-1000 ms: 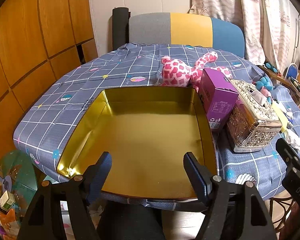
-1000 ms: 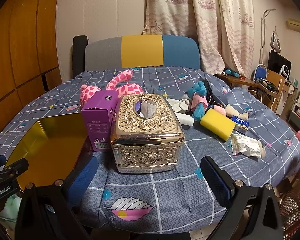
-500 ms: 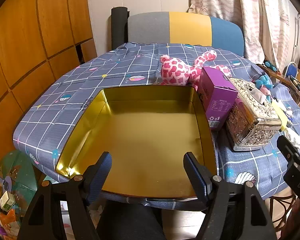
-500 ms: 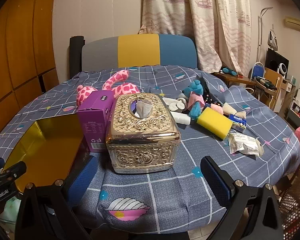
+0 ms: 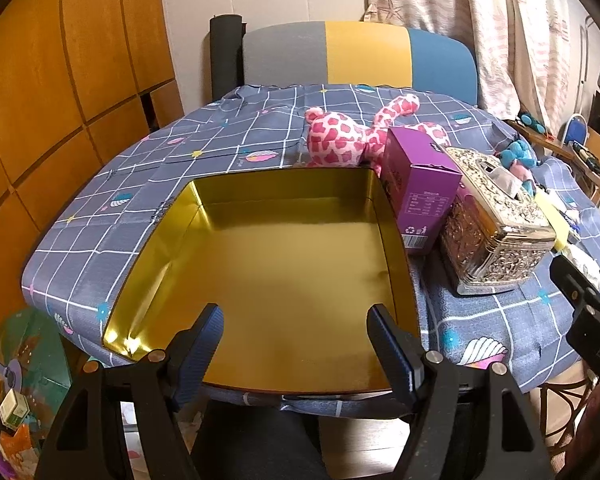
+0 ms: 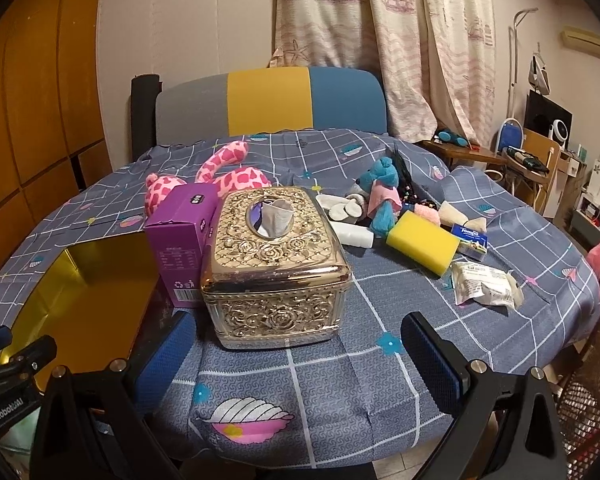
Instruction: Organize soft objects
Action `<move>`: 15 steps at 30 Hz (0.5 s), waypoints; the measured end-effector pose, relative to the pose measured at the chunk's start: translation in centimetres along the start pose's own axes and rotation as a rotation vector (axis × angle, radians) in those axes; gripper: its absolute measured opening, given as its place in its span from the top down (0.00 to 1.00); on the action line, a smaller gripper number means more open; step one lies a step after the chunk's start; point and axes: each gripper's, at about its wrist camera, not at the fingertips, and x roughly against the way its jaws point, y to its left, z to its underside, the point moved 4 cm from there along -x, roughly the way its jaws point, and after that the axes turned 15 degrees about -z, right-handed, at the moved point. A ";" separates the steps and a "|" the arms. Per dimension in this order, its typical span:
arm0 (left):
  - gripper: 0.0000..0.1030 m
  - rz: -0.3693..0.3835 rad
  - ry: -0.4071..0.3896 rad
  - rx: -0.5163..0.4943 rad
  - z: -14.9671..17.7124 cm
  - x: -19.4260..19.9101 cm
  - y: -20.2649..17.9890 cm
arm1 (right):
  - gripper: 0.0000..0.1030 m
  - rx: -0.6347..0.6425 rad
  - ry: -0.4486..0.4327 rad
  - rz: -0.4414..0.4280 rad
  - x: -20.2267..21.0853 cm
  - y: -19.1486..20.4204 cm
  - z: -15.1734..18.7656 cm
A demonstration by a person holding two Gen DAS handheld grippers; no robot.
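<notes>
Table (image 6: 380, 292): I am holding both the left gripper (image 5: 296, 344) and the right gripper (image 6: 300, 356) wide and empty, the tin (image 5: 172, 236) waiting for the plush (image 5: 336, 140).

Plush toy (image 5: 340, 140): pink, darker pink patches
Tray (image 5: 172, 232): gold
Carton (image 5: 420, 196): purple
Tablecloth (image 6: 380, 304): grey-blue, white grid
Sponge (image 6: 422, 242): yellow

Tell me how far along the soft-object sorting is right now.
Nothing looks done: the gold metal tin holds nothing. Nothing is in hand; the left gripper and right gripper are both open. Left to do: the pink spotted plush toy, blue plush toy and yellow sponge lie on the checked tablecloth.
</notes>
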 end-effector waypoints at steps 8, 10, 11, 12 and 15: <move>0.27 0.012 -0.018 -0.018 -0.4 0.4 -1.0 | 0.00 -0.029 -0.001 0.011 0.0 -0.9 -0.2; 0.27 0.016 -0.017 -0.020 -0.4 0.5 -1.2 | 0.00 -0.033 0.000 0.011 -0.1 -1.0 -0.2; 0.27 0.017 -0.017 -0.021 -0.4 0.5 -1.3 | 0.00 -0.033 -0.001 0.012 -0.1 -1.0 -0.2; 0.27 0.017 -0.018 -0.022 -0.5 0.5 -1.3 | 0.00 -0.033 -0.001 0.013 -0.1 -1.0 -0.2; 0.27 0.018 -0.019 -0.021 -0.7 0.4 -1.4 | 0.00 -0.035 -0.002 0.016 -0.1 -1.1 -0.3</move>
